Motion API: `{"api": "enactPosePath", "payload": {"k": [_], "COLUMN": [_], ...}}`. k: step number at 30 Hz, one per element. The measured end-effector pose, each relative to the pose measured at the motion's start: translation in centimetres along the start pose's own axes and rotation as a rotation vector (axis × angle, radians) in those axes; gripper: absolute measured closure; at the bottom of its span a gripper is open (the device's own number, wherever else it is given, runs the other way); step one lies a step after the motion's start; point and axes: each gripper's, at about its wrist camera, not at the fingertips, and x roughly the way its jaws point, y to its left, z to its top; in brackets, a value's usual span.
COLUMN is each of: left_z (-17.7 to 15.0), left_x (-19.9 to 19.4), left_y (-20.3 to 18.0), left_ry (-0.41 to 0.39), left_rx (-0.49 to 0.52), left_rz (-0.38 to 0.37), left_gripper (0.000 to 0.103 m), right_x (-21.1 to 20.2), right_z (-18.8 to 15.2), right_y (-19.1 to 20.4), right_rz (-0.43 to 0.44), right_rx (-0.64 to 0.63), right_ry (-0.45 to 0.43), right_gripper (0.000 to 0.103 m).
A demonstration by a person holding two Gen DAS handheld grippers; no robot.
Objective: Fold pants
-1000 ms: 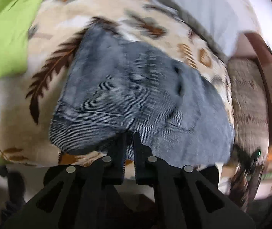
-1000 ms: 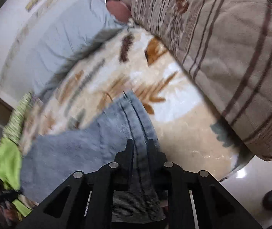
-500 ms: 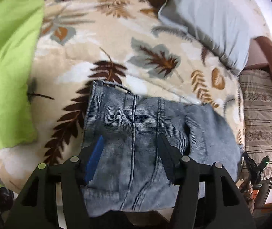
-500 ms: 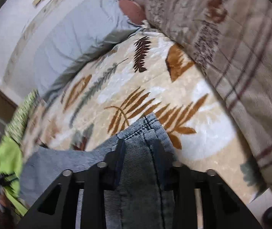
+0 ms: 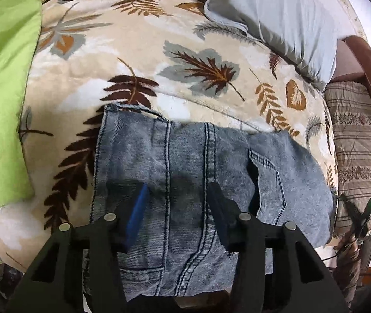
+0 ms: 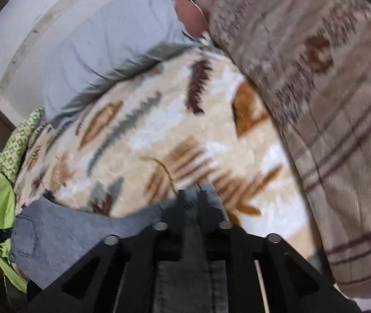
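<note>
Faded blue denim pants (image 5: 190, 172) lie folded in a broad rectangle on the leaf-patterned bed blanket (image 5: 138, 52), with a back pocket showing at the right. My left gripper (image 5: 177, 195) is open above the near part of the pants and holds nothing. In the right wrist view my right gripper (image 6: 192, 195) is shut on a denim edge of the pants (image 6: 62, 237), and the cloth runs between its fingers toward the camera. The rest of the pants spreads to the left in that view.
A green cover (image 5: 0, 91) lies at the left. A pale grey pillow (image 5: 276, 20) lies at the head of the bed. A striped brown blanket (image 6: 328, 104) is bunched at the right side, close to my right gripper. The bed's near edge runs under the pants.
My left gripper has opened, let go of the pants and risen above them. My right gripper has stayed shut on the denim edge and moved farther over the blanket.
</note>
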Motion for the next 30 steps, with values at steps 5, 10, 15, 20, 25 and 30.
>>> {"api": "enactPosePath", "payload": {"k": [5, 10, 15, 20, 25, 30], "left_z": [0.6, 0.0, 0.3, 0.4, -0.1, -0.4], "left_x": [1.1, 1.7, 0.0, 1.1, 2.6, 0.1], "left_y": [1.0, 1.2, 1.0, 0.5, 0.3, 0.6], "left_ry": [0.028, 0.045, -0.02, -0.017, 0.004, -0.024], "left_rx": [-0.048, -0.057, -0.066, -0.032, -0.018, -0.031], "left_rz": [-0.012, -0.04, -0.059, 0.036, 0.094, 0.042], "left_gripper": [0.035, 0.035, 0.035, 0.035, 0.035, 0.036], "right_x": [1.6, 1.6, -0.7, 0.6, 3.6, -0.7], "right_z": [-1.7, -2.1, 0.3, 2.3, 1.2, 0.3], "right_y": [-0.9, 0.6, 2.0, 2.1, 0.5, -0.5], "right_rz": [-0.022, -0.081, -0.047, -0.045, -0.085, -0.03], "right_rx": [0.03, -0.093, -0.138, -0.115, -0.051, 0.025], "right_ry": [0.031, 0.001, -0.059, -0.067, 0.003, -0.049], "right_gripper": [0.064, 0.091, 0.095, 0.095, 0.088, 0.083]}}
